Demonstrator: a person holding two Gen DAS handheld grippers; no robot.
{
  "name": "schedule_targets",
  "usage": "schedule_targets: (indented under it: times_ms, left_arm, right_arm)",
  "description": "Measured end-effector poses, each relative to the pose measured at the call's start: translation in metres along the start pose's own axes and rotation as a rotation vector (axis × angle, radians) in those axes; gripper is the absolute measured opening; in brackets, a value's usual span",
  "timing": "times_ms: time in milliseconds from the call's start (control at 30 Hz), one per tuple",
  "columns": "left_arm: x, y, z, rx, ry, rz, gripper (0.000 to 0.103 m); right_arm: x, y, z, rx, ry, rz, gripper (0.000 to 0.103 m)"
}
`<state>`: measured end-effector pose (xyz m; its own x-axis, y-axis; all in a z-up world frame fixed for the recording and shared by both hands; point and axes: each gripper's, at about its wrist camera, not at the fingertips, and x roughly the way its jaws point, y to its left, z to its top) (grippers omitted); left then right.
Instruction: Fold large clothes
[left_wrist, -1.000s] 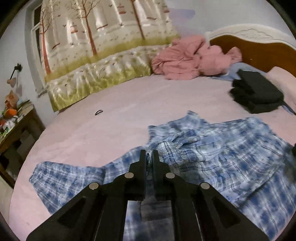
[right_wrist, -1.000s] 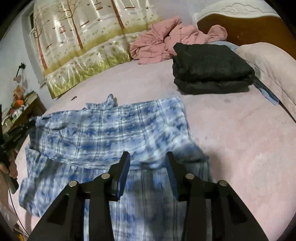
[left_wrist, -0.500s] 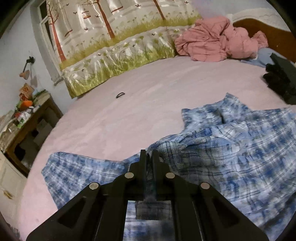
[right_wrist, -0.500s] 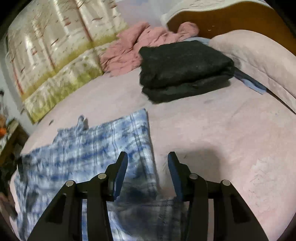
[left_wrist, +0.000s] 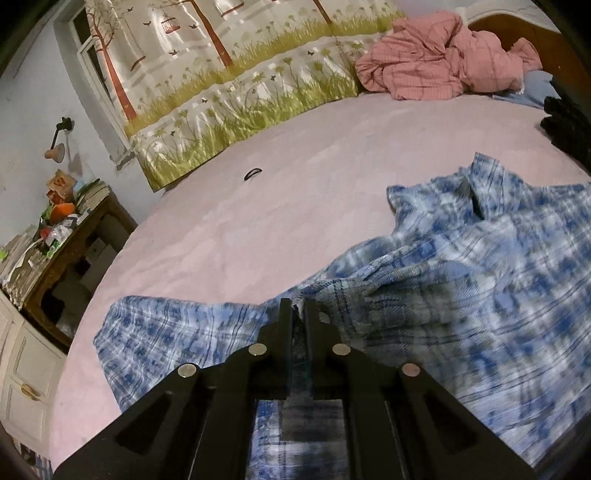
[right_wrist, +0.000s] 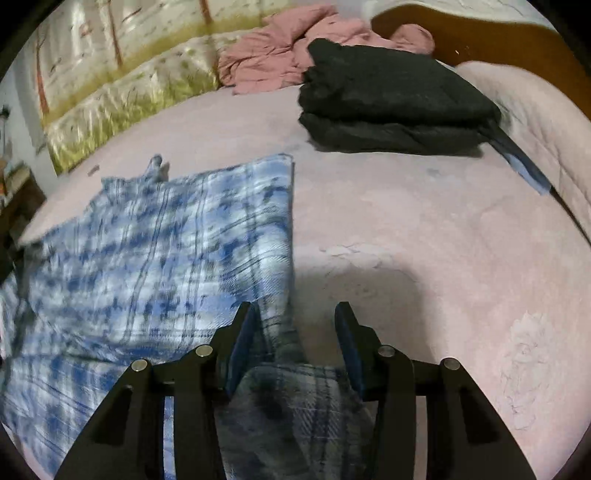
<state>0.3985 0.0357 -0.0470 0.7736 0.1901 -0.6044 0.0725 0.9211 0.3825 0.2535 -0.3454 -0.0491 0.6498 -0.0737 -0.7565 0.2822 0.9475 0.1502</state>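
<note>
A blue-and-white plaid shirt (left_wrist: 461, 295) lies spread on the pink bed (left_wrist: 295, 184), one sleeve trailing left. My left gripper (left_wrist: 297, 306) is shut on a raised ridge of its cloth near the shoulder. In the right wrist view the shirt (right_wrist: 147, 258) ends in a straight edge on its right side. A bunch of that edge rises between the jaws of my right gripper (right_wrist: 295, 314). They stand partly apart and the cloth fills the gap lower down between the blue pads (right_wrist: 242, 339). Bare bed (right_wrist: 424, 221) lies to the right.
A folded black pile (right_wrist: 388, 99) sits at the back right, with a crumpled pink garment (left_wrist: 436, 55) behind it near the wooden headboard (right_wrist: 498, 40). A tree-print cover (left_wrist: 240, 92) lines the far side. A black hair tie (left_wrist: 252, 173) lies on the bed. A cluttered side table (left_wrist: 55, 236) stands left.
Both grippers have sunk toward the bed with the shirt. The left one swung leftward, pushing the black pile to the frame edge. The shirt's right edge now runs straight between the right jaws.
</note>
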Motion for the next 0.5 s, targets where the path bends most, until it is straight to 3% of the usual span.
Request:
schedule_targets:
  times_ms: [67,133,167,200,233,267,333,433,500]
  left_arm:
    - [0.000,0.005,-0.004,-0.011,-0.006,-0.024,0.006]
    - [-0.002,0.008,-0.008,-0.009,-0.012,-0.037,0.014]
    - [-0.004,0.010,-0.009,-0.010,-0.015,-0.025,0.020]
    - [-0.006,0.014,-0.010,-0.024,-0.018,-0.010,0.041]
    - [-0.008,0.018,-0.011,-0.045,-0.022,-0.011,0.052]
    - [-0.012,0.024,-0.013,-0.070,-0.028,-0.032,0.052]
    - [-0.020,0.034,-0.017,-0.107,-0.039,-0.067,0.052]
    - [-0.037,0.047,-0.027,-0.136,-0.058,-0.077,0.054]
    - [-0.048,0.058,-0.036,-0.154,-0.064,-0.099,0.054]
  right_arm:
    - [-0.019,-0.006,-0.001,0.013,-0.061,0.040,0.047]
    - [-0.048,-0.010,-0.003,-0.010,-0.133,0.105,0.047]
    - [-0.057,-0.011,-0.004,-0.025,-0.147,0.129,0.048]
    - [-0.067,-0.011,-0.006,-0.054,-0.149,0.163,0.049]
    - [-0.074,-0.008,-0.007,-0.082,-0.140,0.185,0.053]
    - [-0.078,-0.004,-0.008,-0.123,-0.123,0.200,0.057]
    - [-0.076,0.002,-0.011,-0.175,-0.094,0.143,0.062]
    - [-0.059,-0.002,-0.014,-0.158,-0.044,-0.042,0.065]
    - [-0.057,-0.012,-0.016,-0.119,-0.066,-0.027,0.064]
